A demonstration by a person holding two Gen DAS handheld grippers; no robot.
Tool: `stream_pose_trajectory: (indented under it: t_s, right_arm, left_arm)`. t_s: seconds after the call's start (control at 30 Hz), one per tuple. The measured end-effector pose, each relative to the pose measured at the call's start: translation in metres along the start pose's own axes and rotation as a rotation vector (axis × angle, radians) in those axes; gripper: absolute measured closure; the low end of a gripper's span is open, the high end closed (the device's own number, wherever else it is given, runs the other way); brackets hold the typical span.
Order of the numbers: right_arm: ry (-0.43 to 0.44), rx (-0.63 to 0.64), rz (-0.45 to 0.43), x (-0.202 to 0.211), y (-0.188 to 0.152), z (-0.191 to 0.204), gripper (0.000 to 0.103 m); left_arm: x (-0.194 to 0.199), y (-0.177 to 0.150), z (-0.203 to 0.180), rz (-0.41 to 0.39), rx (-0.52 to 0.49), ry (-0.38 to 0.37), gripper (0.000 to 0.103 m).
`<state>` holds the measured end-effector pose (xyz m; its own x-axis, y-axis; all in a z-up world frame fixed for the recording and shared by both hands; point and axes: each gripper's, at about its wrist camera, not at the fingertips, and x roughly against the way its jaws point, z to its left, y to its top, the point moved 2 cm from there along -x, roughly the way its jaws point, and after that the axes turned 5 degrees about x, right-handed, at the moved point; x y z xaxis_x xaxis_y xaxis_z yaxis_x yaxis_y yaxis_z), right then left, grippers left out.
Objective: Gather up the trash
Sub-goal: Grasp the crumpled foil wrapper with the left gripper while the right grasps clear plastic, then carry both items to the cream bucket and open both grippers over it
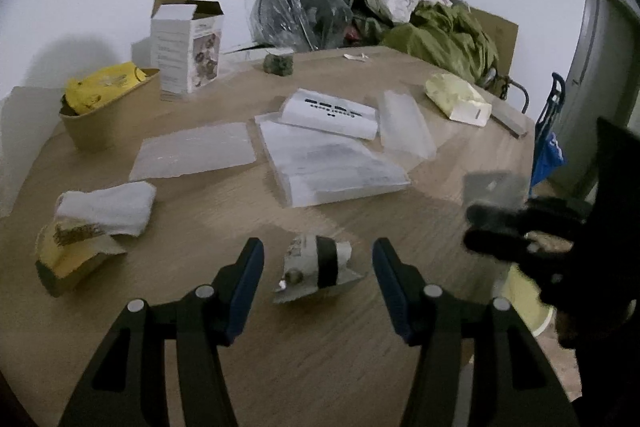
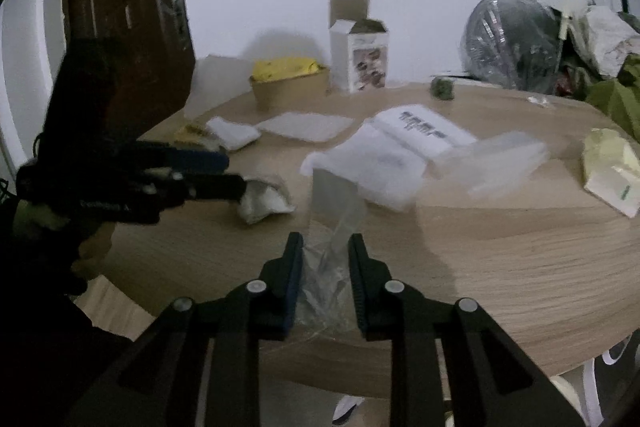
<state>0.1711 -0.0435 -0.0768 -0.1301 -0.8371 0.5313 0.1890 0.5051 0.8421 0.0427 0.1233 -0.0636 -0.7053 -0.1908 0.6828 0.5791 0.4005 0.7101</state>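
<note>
On the wooden table (image 1: 304,355) lies a crumpled grey wrapper with a black band (image 1: 320,267). My left gripper (image 1: 318,245) is open, one blue-padded finger on each side of the wrapper and neither touching it. The right wrist view shows the same wrapper (image 2: 266,201) just ahead of the left gripper (image 2: 232,173). My right gripper (image 2: 326,239) is shut on a clear plastic bag (image 2: 332,199) that stands up from its jaws. In the left wrist view the right gripper (image 1: 476,227) is a dark blur at the right with the bag (image 1: 494,185) above it.
Flat clear plastic sheets (image 1: 196,151) and a white printed packet (image 1: 332,111) lie mid-table. A white cloth (image 1: 108,207) and a torn yellow wrapper (image 1: 68,259) lie at the left. Behind stand a brown paper bowl (image 1: 108,131) and an open white box (image 1: 186,51). A yellow packet (image 1: 456,99) lies far right.
</note>
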Motion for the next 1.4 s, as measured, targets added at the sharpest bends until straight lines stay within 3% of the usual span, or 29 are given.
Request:
stream_pose_trajectory:
  t_s: [0.47,0.5,0.6,0.63,0.67,0.8,1.13,1.4]
  right_arm:
    - [-0.095,-0.043,-0.038,0.033,0.02,-0.044,0.082]
    - [-0.096,-0.045,-0.036,0.034,0.02,-0.046,0.082]
    - [-0.09,-0.052,-0.033,0.036,0.023,-0.049,0.082]
    - [-0.081,-0.061,-0.026,0.035,0.022,-0.05,0.082]
    - [-0.07,-0.062,-0.016,0.033,0.021,-0.05,0.082]
    - [-0.052,-0.039,0.015,0.026,0.021,-0.049,0.082]
    - [-0.059,-0.011,-0.029,0.042,0.032,-0.056,0.082]
    - [-0.125,-0.045,-0.046,0.064,0.02,-0.072,0.082]
  left_arm:
    - [-0.024,-0.001,-0.001,0.106,0.0,0.033,0.048]
    - [-0.023,-0.001,0.0,0.105,0.0,0.034,0.059]
    - [-0.02,-0.001,-0.001,0.095,-0.006,0.048,0.064]
    - [-0.017,-0.002,-0.001,0.083,-0.008,0.051,0.082]
    - [-0.016,-0.003,0.0,0.079,-0.002,0.06,0.084]
    - [-0.005,-0.003,-0.003,0.051,0.022,0.069,0.084]
    - [0.02,0.007,-0.027,-0.023,-0.003,0.066,0.085]
    - [0.026,0.018,-0.065,-0.056,-0.088,-0.006,0.085]
